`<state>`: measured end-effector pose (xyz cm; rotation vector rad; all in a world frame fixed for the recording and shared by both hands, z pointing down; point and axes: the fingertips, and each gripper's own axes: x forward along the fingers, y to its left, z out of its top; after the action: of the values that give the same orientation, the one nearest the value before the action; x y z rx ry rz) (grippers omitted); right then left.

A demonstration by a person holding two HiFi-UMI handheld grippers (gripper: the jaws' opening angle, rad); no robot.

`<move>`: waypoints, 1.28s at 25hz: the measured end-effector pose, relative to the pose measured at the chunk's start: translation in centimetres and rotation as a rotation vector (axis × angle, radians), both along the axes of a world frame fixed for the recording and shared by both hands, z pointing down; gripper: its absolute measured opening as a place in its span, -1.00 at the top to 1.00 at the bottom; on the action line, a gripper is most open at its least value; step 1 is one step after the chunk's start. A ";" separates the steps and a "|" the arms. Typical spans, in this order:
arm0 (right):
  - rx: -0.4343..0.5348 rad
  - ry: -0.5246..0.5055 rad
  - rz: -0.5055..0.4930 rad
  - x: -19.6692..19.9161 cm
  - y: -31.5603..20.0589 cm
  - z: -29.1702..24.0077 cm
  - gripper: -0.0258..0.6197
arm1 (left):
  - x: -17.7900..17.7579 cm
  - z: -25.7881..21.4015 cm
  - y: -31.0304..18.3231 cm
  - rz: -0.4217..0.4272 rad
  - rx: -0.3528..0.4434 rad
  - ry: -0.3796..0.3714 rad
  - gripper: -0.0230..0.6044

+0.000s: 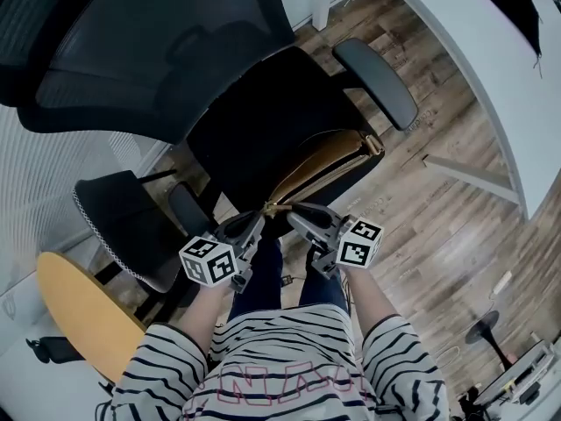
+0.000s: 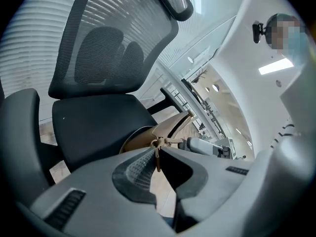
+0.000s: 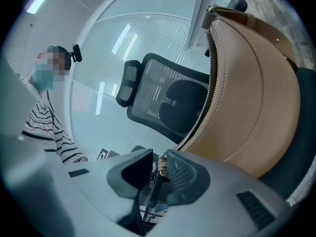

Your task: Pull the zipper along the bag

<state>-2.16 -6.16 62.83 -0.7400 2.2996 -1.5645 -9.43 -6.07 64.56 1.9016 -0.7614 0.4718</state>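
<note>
A tan leather bag [image 1: 326, 167] lies on the black seat of an office chair [image 1: 254, 121], its zipper [image 3: 209, 78] running open along the top edge. Both grippers meet at the bag's near end. My left gripper [image 1: 260, 217] [image 2: 159, 151] is shut on a thin tan tab [image 2: 157, 158] at that end of the bag [image 2: 170, 126]. My right gripper [image 1: 294, 214] [image 3: 159, 161] has its jaws a little apart, with the small metal zipper pull [image 3: 161, 166] between them, lying against one pad [image 3: 180, 174]. The bag's side [image 3: 252, 102] fills the right gripper view's right half.
The chair's mesh back [image 1: 158, 51] rises behind the bag, with armrests at the right [image 1: 379, 82] and left [image 1: 123, 222]. A round yellow tabletop [image 1: 77, 312] lies at the lower left, a white desk [image 1: 491, 68] at the upper right, on a wooden floor [image 1: 438, 235].
</note>
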 end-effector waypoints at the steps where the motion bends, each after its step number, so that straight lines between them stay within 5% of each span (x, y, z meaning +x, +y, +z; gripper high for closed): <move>1: -0.001 -0.006 -0.006 -0.1 0.0 -0.1 0.63 | 0.0 0.0 0.0 0.005 0.005 -0.007 0.77; 17: -0.088 0.069 -0.016 -1.6 -0.7 1.2 0.75 | -0.1 -0.1 0.6 0.053 0.087 -0.079 0.78; 26: 0.022 0.498 -0.042 0.7 -1.4 2.2 0.81 | -0.4 -0.1 0.3 0.004 0.093 -0.104 0.78; 32: 0.078 0.647 -0.058 1.3 -1.9 2.2 0.81 | -0.1 -0.1 -0.1 -0.030 0.099 -0.118 0.78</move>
<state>-0.83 -8.06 65.01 -1.3238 2.8185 -1.3853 -9.52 -6.16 64.41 1.9639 -0.9039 0.5400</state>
